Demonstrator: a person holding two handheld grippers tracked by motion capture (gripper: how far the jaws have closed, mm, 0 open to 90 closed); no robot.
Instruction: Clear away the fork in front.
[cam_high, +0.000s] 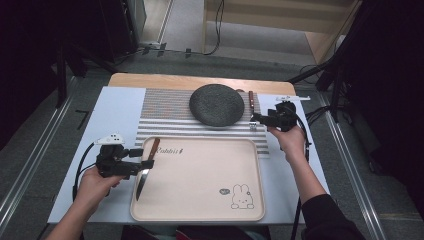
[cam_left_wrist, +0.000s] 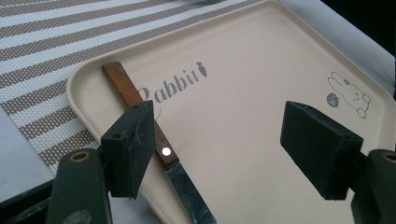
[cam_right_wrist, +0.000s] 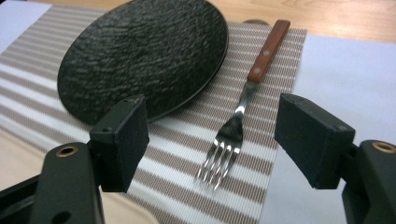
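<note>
- We see the left claw (cam_high: 145, 162) at the tray's left edge, its jaws spread wide with nothing between them; in the left gripper view (cam_left_wrist: 219, 144) one jaw sits just beside the knife's handle, and whether it touches we cannot tell.
- The knife (cam_high: 146, 167) lies inside the tray (cam_high: 200, 215) along its left side, wooden handle toward the far end, blade (cam_left_wrist: 189, 198) pointing back toward the person; in the left gripper view the handle (cam_left_wrist: 128, 93) runs close to the printed "Rabbit" word.
- The tray is cream, with a rabbit drawing (cam_high: 240, 197) at its near right corner, and rests on the tabletop (cam_high: 115, 112) with its far edge over the striped mat (cam_high: 165, 112).
- We see the right claw (cam_high: 256, 118) at the mat's right side, jaws also wide apart and holding nothing; in the right gripper view (cam_right_wrist: 210, 140) the fork's tines lie between and beyond its jaws, apart from both.
- The fork (cam_right_wrist: 243, 109) lies flat on the mat just right of the plate, wooden handle away from the person, tines nearer.
- The dark round plate (cam_high: 216, 105) sits on the mat beyond the tray, close to the fork without touching it.
</note>
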